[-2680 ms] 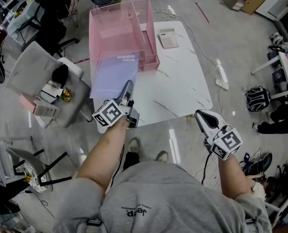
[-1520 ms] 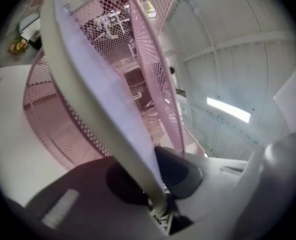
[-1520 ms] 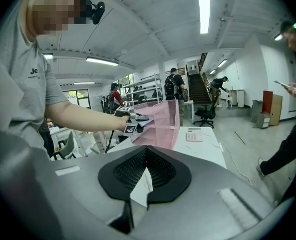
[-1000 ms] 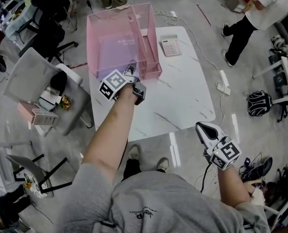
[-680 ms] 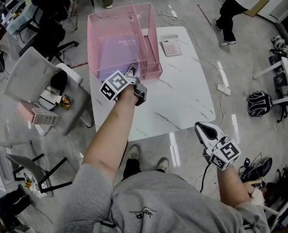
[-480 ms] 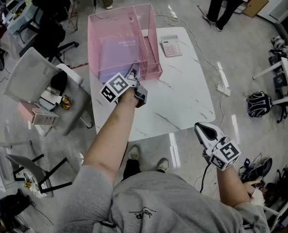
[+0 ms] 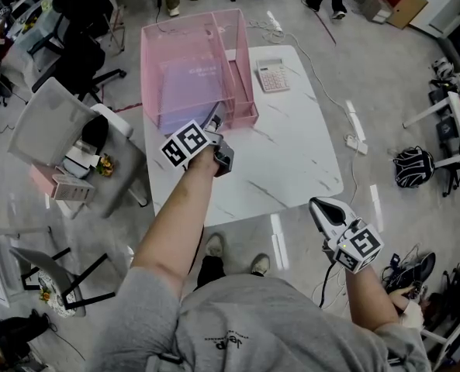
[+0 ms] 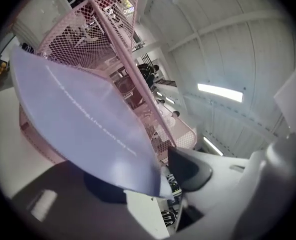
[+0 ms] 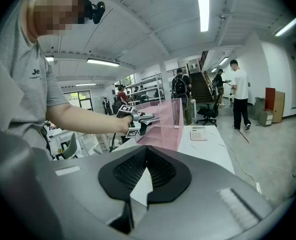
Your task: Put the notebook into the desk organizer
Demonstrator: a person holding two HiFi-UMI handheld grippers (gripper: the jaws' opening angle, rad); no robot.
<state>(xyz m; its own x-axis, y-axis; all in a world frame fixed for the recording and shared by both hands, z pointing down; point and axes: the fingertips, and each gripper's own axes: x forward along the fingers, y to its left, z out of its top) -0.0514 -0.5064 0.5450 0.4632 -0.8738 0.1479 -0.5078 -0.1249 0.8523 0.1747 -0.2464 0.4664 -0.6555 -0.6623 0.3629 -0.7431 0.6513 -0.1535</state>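
Note:
The pink mesh desk organizer stands at the far end of the white table. The lavender notebook lies inside its large left compartment. My left gripper is at the organizer's near edge. In the left gripper view the notebook fills the left half, its near corner still between the jaws of the left gripper, which are opening; the right pad stands apart from the cover. My right gripper hangs shut and empty off the table's near right corner.
A calculator lies right of the organizer. Left of the table is a grey chair with small items on it. A power strip and a dark bag lie on the floor to the right. People walk at the far end of the room.
The notebook went from the table in front of the organizer into its large compartment. Over the last second my left gripper has drawn back slightly toward me. The right gripper has hardly moved.

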